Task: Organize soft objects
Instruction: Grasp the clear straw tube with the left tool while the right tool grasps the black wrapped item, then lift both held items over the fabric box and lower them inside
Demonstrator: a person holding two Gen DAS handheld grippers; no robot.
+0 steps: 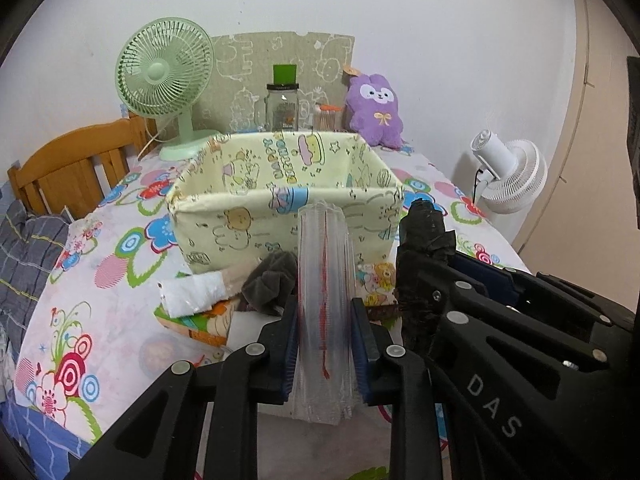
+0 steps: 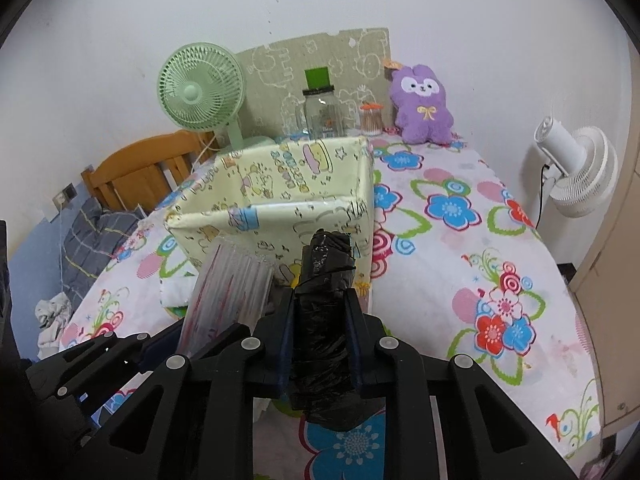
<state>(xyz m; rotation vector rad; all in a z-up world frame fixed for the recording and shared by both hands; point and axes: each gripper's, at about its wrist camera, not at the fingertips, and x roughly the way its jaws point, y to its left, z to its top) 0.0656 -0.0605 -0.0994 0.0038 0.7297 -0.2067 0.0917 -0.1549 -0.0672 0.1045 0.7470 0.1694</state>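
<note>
My left gripper [image 1: 325, 312] is shut on a clear plastic roll with red print [image 1: 325, 304], held upright above the table in front of the yellow patterned fabric box [image 1: 240, 224]. My right gripper [image 2: 320, 304] is shut on a black plastic-bag roll [image 2: 326, 300], held upright beside the clear roll [image 2: 230, 288]. The black roll [image 1: 424, 240] also shows at the right of the left wrist view. The box [image 2: 280, 220] stands open just beyond both rolls. A dark grey cloth [image 1: 268, 284], a white plastic packet [image 1: 196, 294] and colourful packs lie on the table before the box.
A flowered cloth [image 2: 460, 240] covers the table. At the back stand a green fan [image 1: 164, 76], a glass jar [image 1: 284, 108], a cotton-swab pot [image 2: 370, 120], a purple plush [image 1: 374, 110] and a cardboard panel. A white fan [image 2: 576, 176] stands right; a wooden chair [image 1: 76, 168] left.
</note>
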